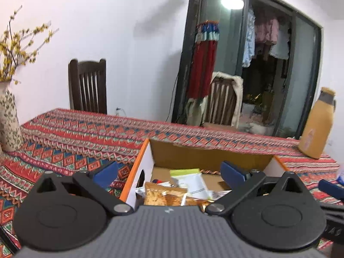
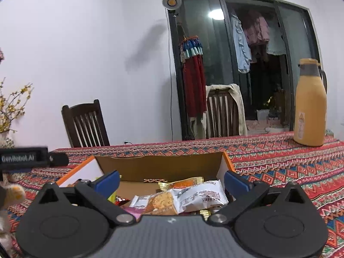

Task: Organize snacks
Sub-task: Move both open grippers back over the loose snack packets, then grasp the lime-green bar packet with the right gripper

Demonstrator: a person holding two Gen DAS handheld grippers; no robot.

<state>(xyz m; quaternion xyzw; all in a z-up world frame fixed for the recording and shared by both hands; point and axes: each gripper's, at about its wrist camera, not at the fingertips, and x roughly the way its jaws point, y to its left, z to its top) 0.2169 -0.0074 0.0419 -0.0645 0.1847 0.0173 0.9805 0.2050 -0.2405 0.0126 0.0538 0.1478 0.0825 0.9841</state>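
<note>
1. Left hand-held gripper [image 1: 169,173]: jaws spread wide, nothing btwn the blue pads; hangs just over the near edge of the cardboard box [image 1: 206,155].
2. Right hand-held gripper [image 2: 172,181]: jaws also wide apart, empty; same box [image 2: 159,165] right in front & below.
3. Snacks [image 2: 193,197] sit inside the box, piled loose: white wrapper on top, brown cracker pack [image 1: 165,195] beside it, gold foil bits underneath.
4. Box rests on the patterned tabletop [image 1: 75,133]; orange-edged walls rise just ahead of both sets of pads.
5. Yellow bottle [image 2: 309,107] stands upright far R of the grippers, well apart from the box.
6. Vase w/ yellow blossoms [image 1: 9,120] far L.
7. Two wooden chairs [image 1: 88,86] beyond the tabletop, glass door behind.
</note>
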